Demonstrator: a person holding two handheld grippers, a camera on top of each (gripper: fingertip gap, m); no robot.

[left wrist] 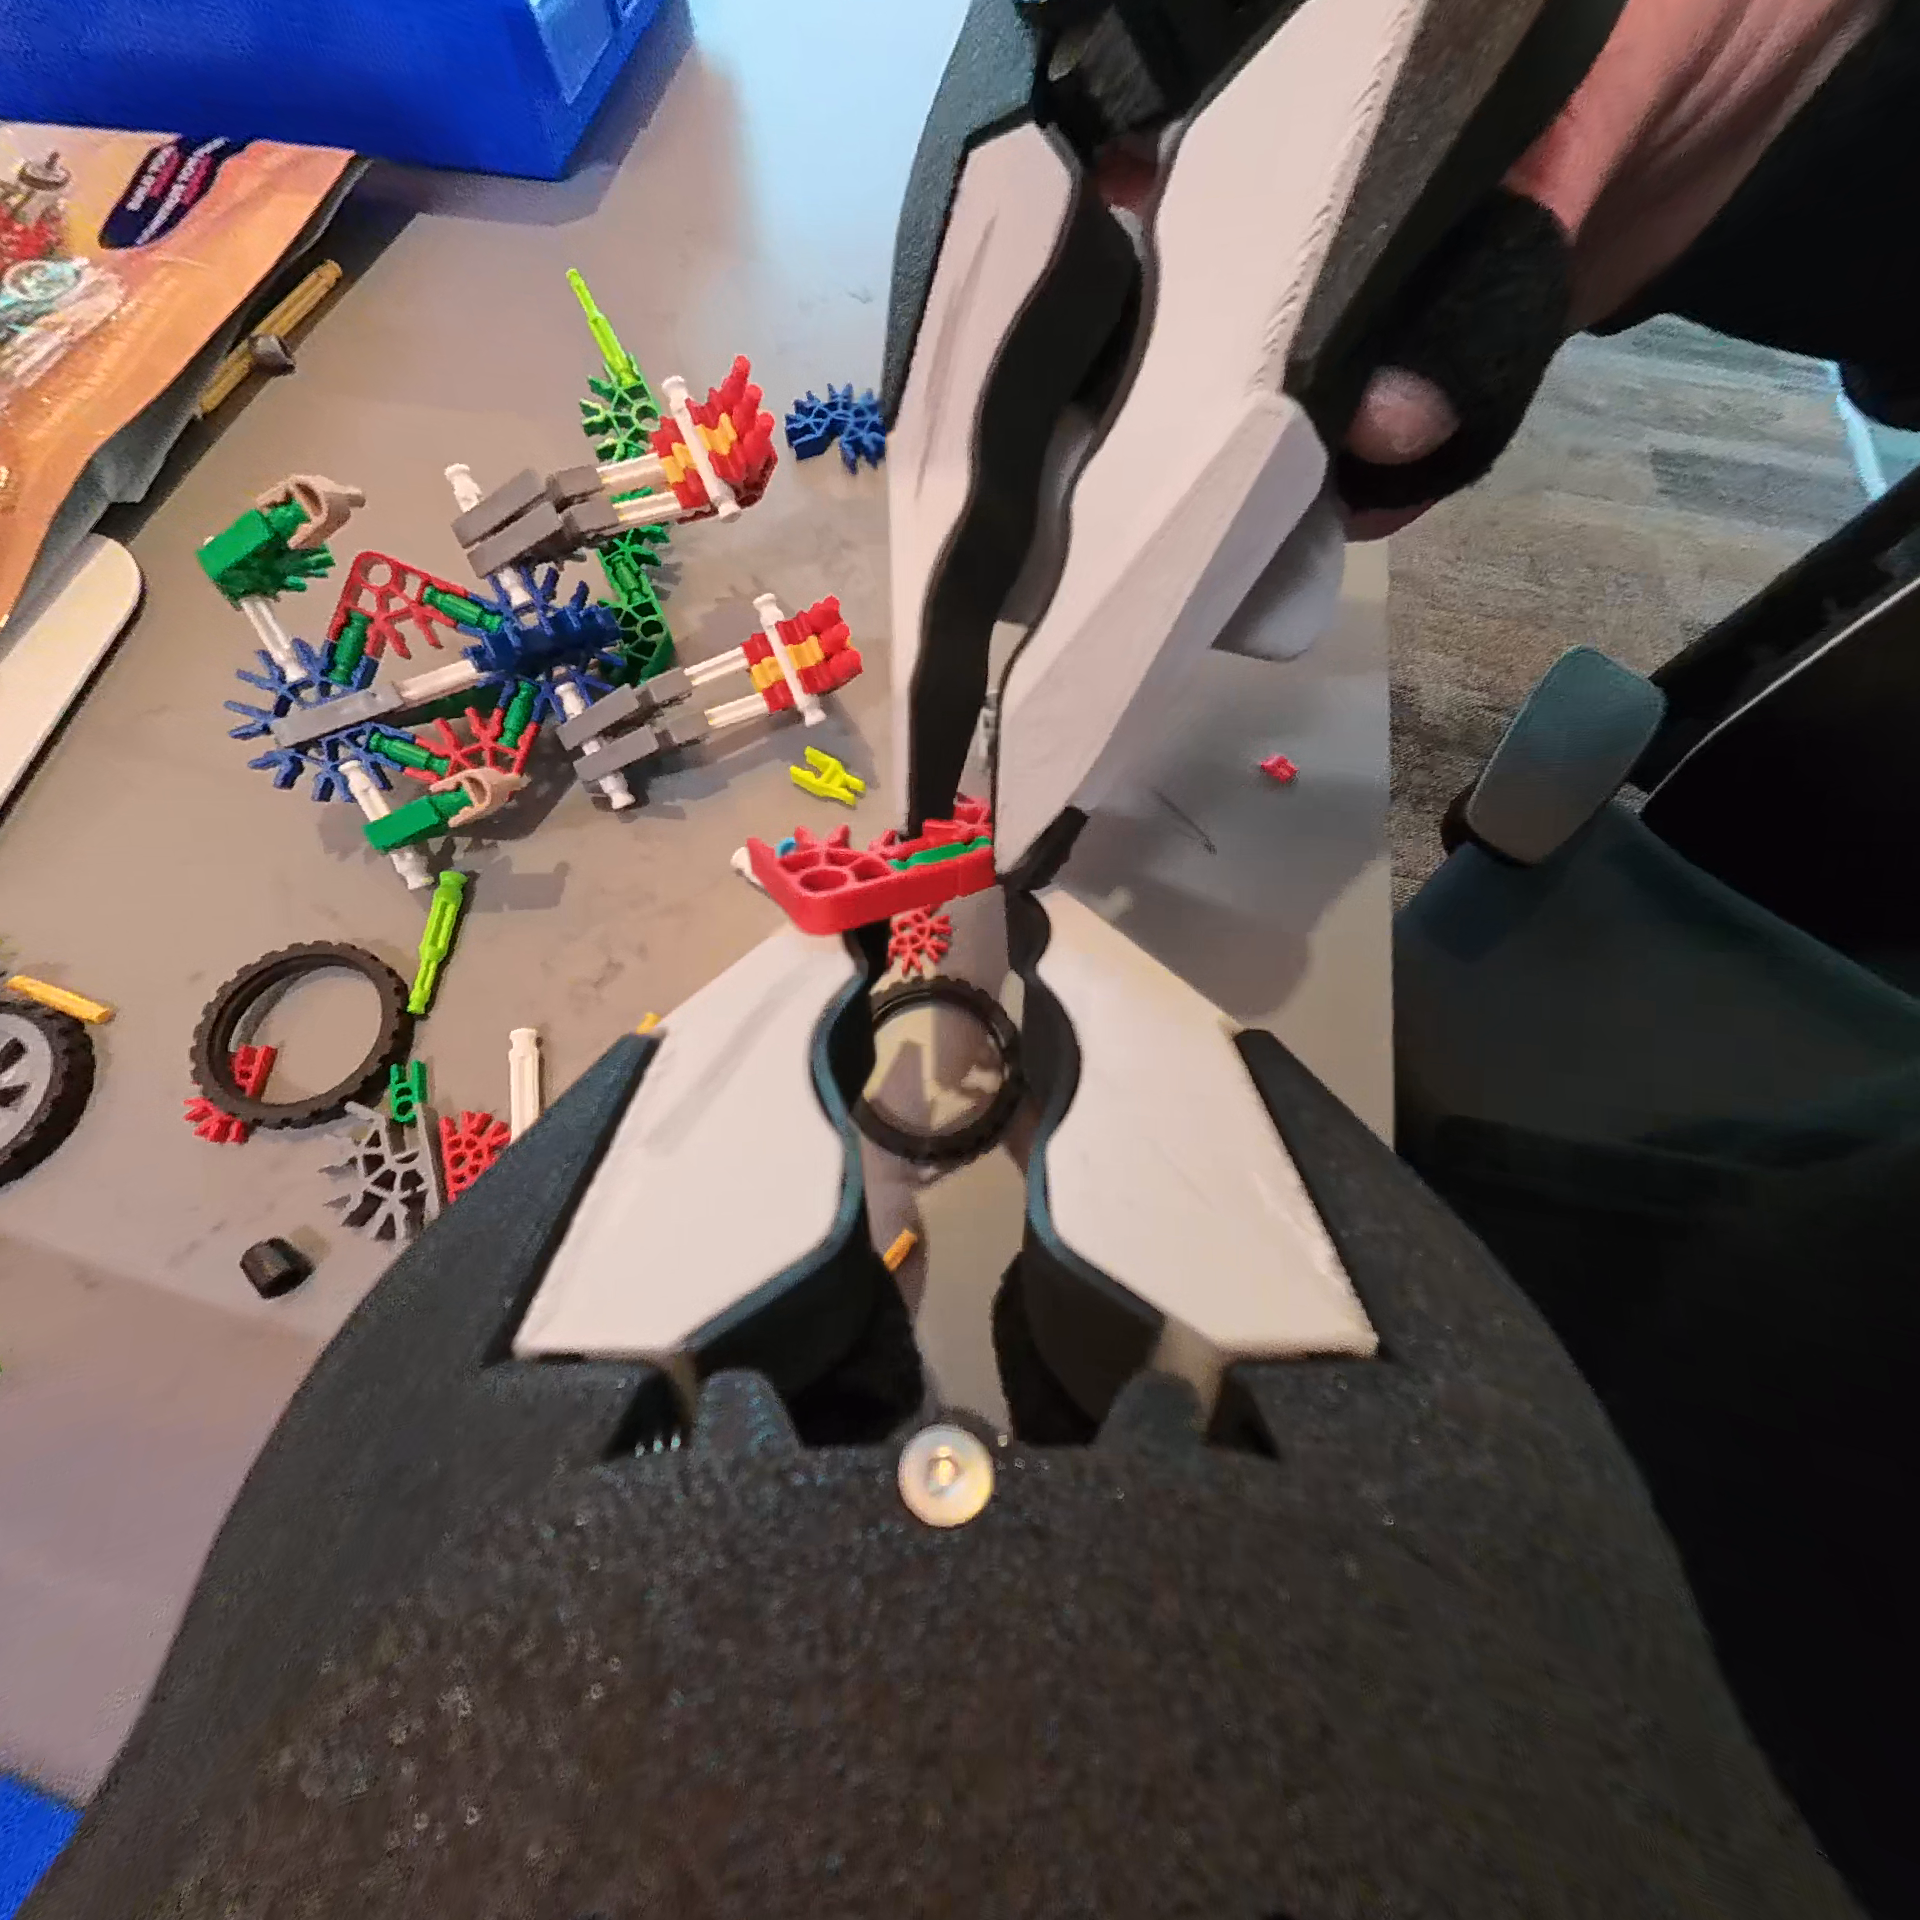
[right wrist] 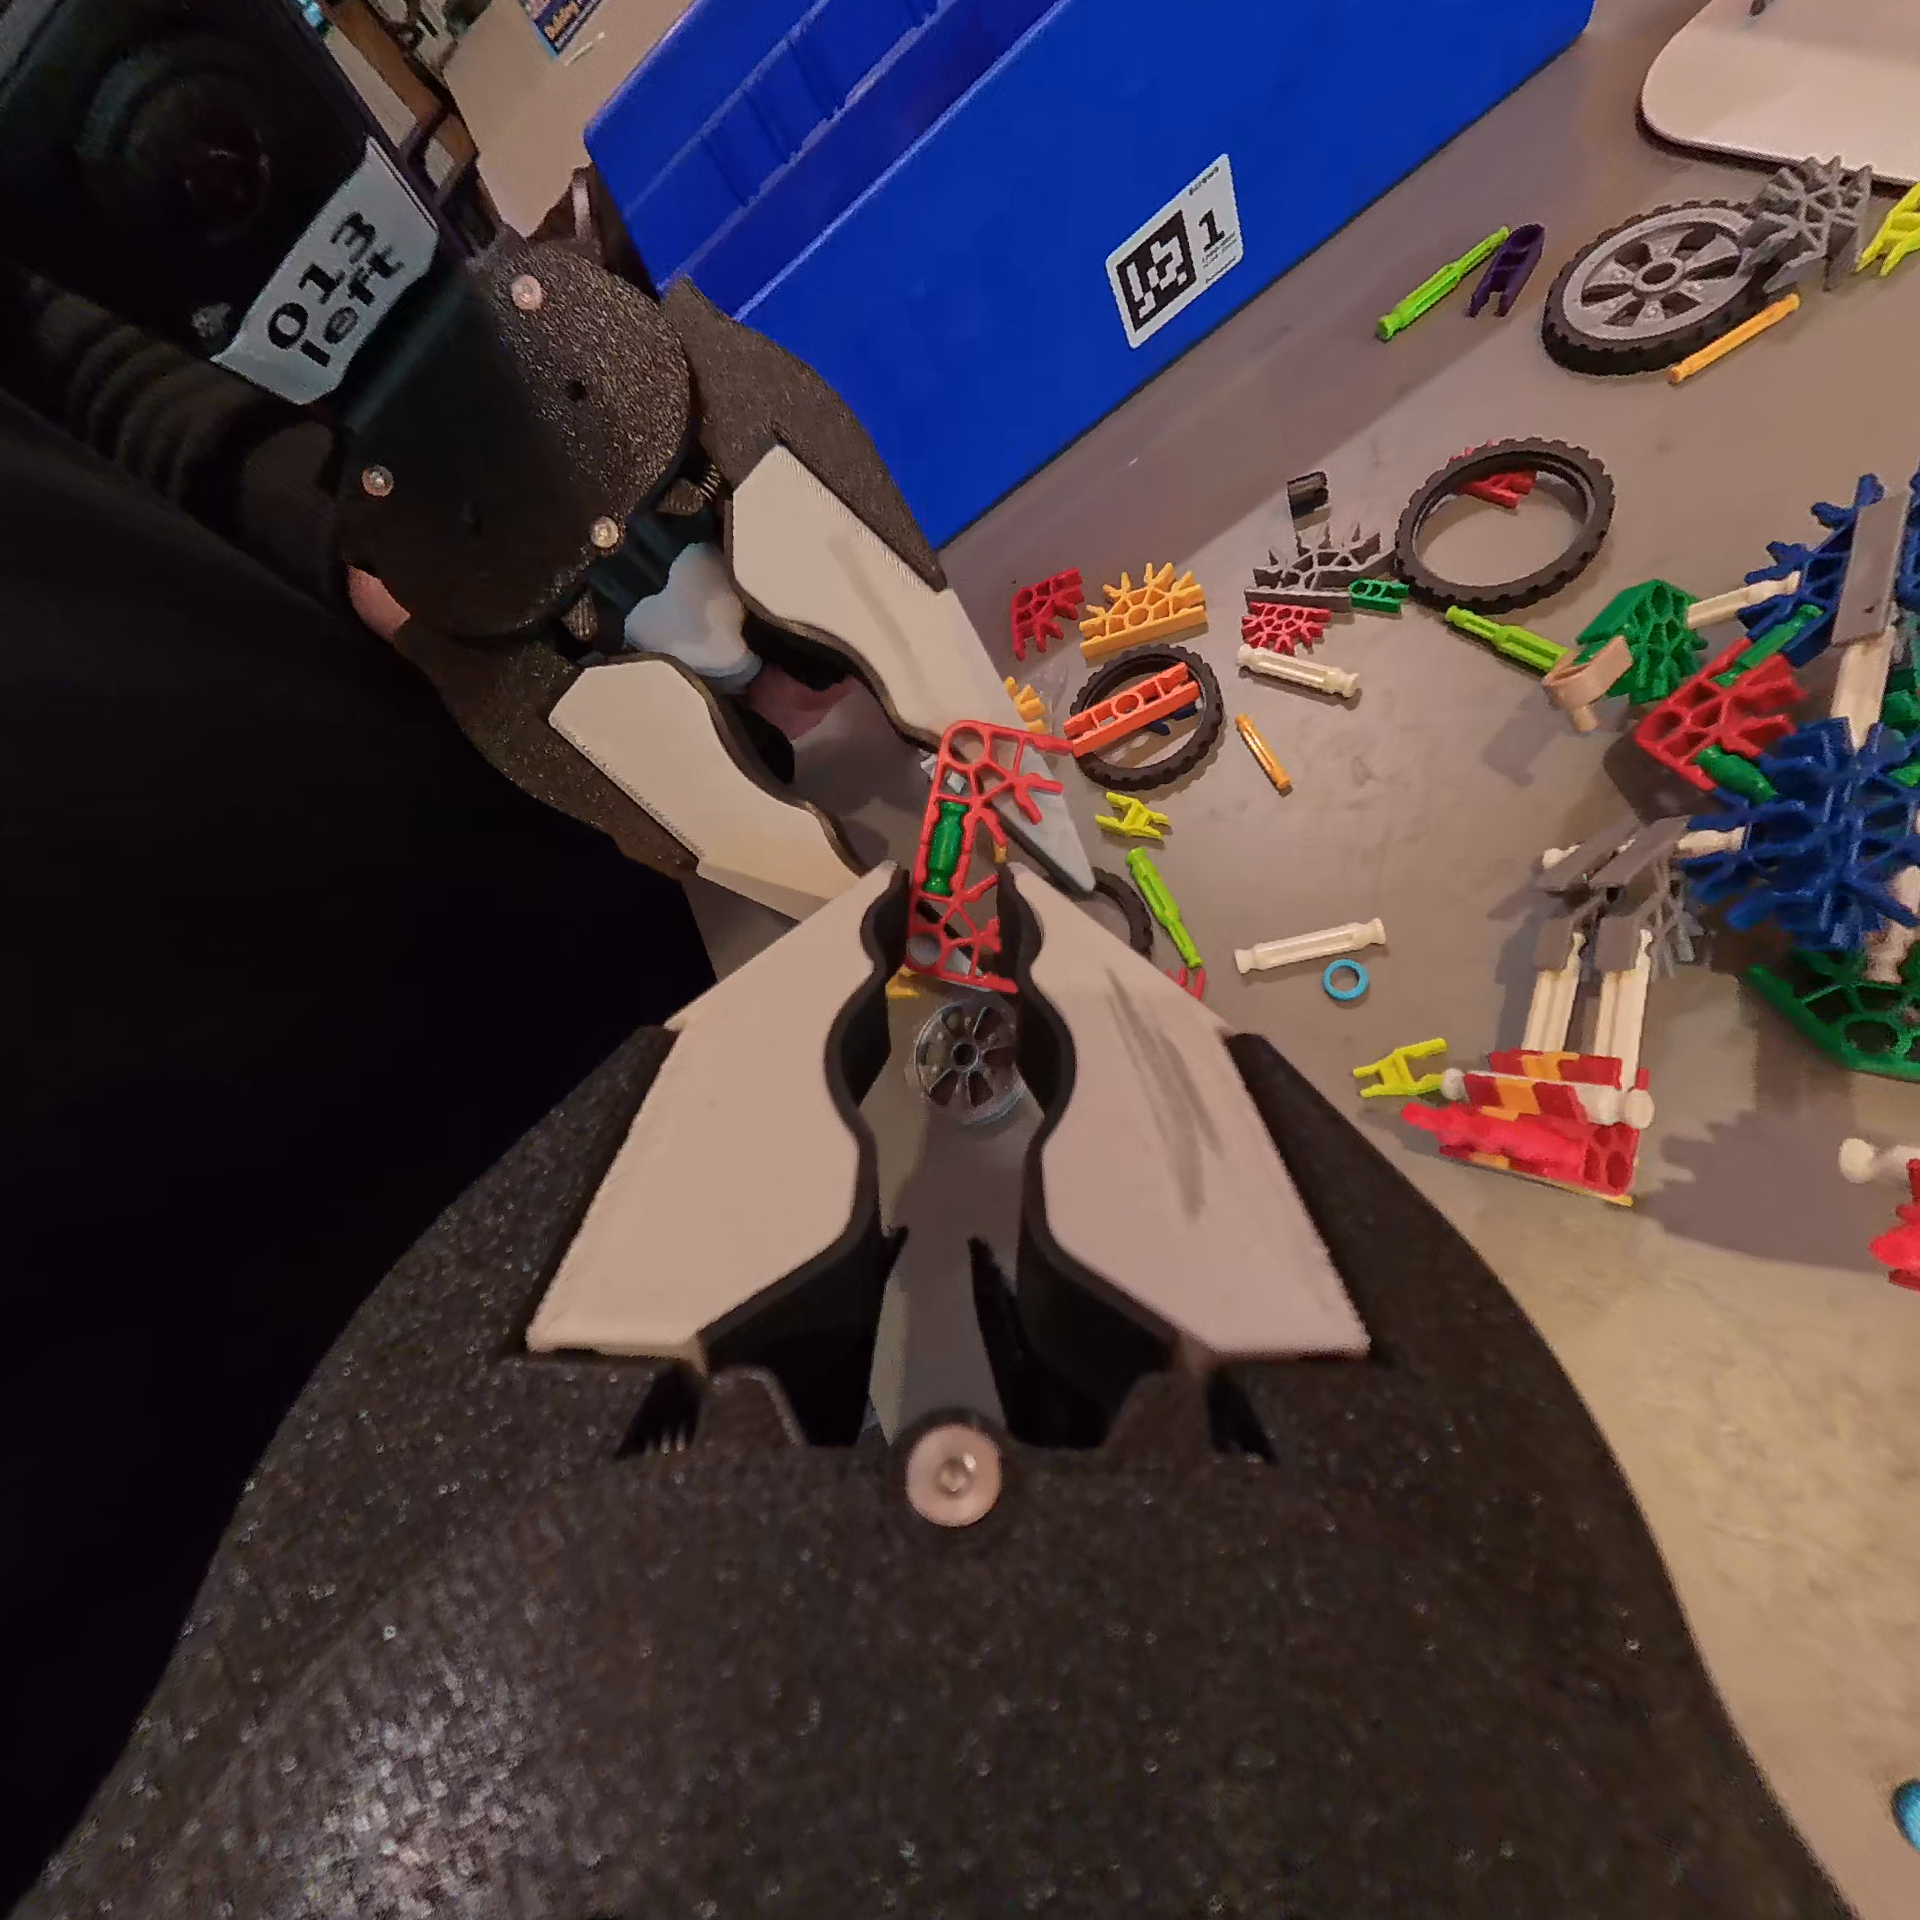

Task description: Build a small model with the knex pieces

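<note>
Red flat plastic connector piece [right wrist: 961, 862] with a short green rod [right wrist: 943, 842] snapped into it is held above the grey surface [right wrist: 1455, 1455], pinched between both tools at once. Nearest in the right wrist view, the right hand-held gripper [right wrist: 951, 904] has its white-and-black fingers closed almost together on the lower end of the piece. The left hand-held gripper [right wrist: 935, 769] comes in from the upper left of that view and is closed on the upper part of the same piece. In the left wrist view the left hand-held gripper [left wrist: 935, 914] meets the piece [left wrist: 873, 873] at its tips, its fingers nearly together, while the right hand-held gripper [left wrist: 987, 821] reaches down from above, gripped by a hand in a black fingerless glove [left wrist: 1455, 353]. Under the grippers lie a black rubber tyre ring [left wrist: 935, 1081] and a small grey spoked wheel [right wrist: 966, 1060]. Beyond them the surface is strewn with loose rods, connectors, another black tyre ring [left wrist: 301, 1039] and a larger assembled model of blue, red, green and grey pieces [left wrist: 499, 644]. Farthest back stands a blue plastic bin [right wrist: 1039, 208] bearing a white square-coded tag.
</note>
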